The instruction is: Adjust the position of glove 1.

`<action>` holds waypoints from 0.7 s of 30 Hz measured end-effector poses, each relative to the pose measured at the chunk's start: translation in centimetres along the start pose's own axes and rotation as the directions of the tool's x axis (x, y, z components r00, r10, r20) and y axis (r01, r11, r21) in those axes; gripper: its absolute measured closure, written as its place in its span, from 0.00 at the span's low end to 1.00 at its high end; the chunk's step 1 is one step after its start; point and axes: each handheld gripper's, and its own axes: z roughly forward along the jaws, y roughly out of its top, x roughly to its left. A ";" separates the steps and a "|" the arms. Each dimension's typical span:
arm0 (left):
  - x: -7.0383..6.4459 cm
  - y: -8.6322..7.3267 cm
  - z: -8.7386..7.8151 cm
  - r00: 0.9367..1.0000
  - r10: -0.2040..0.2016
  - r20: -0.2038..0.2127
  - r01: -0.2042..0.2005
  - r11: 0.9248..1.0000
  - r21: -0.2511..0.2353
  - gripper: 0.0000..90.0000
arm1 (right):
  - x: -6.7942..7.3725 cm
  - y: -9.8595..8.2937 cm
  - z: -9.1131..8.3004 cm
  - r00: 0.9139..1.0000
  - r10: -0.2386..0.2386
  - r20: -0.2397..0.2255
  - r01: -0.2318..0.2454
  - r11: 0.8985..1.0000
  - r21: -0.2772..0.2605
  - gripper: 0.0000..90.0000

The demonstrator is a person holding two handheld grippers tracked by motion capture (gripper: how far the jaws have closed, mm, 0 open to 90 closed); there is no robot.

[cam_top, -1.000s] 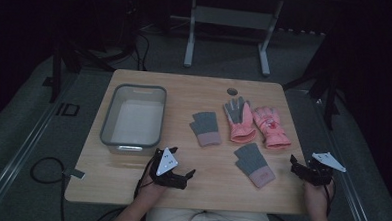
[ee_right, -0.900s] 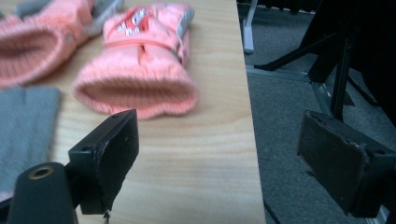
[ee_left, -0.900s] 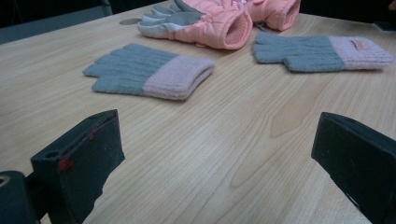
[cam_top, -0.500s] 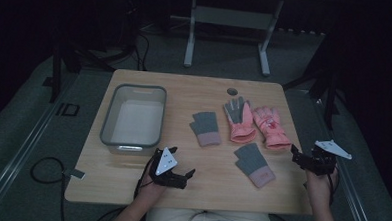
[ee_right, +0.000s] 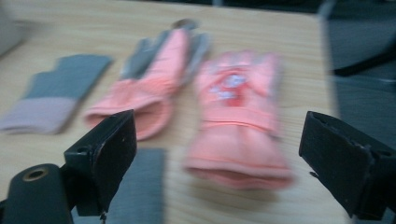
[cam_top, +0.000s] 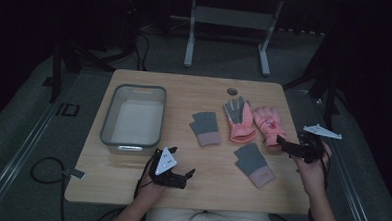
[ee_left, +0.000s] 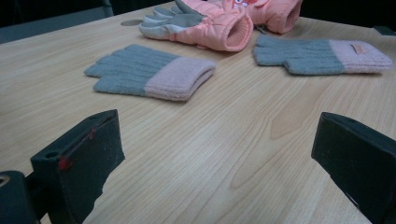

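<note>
Dark floor and a metal stand surround the wooden table point(cam_top: 131, 177), where the left gripper point(cam_top: 183, 176) rests at the near edge, jaws spread wide and holding nothing. At the right edge the right gripper point(cam_top: 282, 142), jaws likewise parted, points at the cuff of the pink ski glove point(cam_top: 268, 124). Farther in lie a second pink glove point(cam_top: 238, 120), two grey knit gloves point(cam_top: 205, 127) point(cam_top: 253, 163), and a clear plastic bin point(cam_top: 108, 131) toward the left edge.

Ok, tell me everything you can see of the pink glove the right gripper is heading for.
The pink glove is padded, like a winter ski glove, with a printed patch on its back and a wide ribbed-looking cuff. It lies flat near the table's right edge, fingers pointing away from the person and cuff toward them, beside its grey-palmed partner. The right gripper hovers at its cuff, jaws wide open, nothing gripped.
</note>
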 end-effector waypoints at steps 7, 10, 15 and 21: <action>0.0 0.0 0.0 1.000 0.000 -0.001 0.000 1.000 0.000 0.02 | 1.7 1.1 1.6 0.993 -0.044 -0.107 0.048 0.998 0.037 0.13; 0.0 0.0 0.0 1.000 0.000 0.000 0.000 1.000 0.000 0.02 | 3.3 1.7 2.5 0.989 -0.075 -0.128 0.080 0.996 0.034 0.13; 0.0 0.0 0.0 1.000 0.001 -0.002 -0.001 1.000 0.001 0.02 | 5.7 3.0 4.2 0.975 -0.144 -0.170 0.150 0.988 0.026 0.23; 0.0 0.0 0.0 1.000 -0.001 0.000 0.001 1.000 0.000 0.02 | 7.8 3.7 5.9 0.959 -0.169 -0.228 0.180 0.983 0.027 0.34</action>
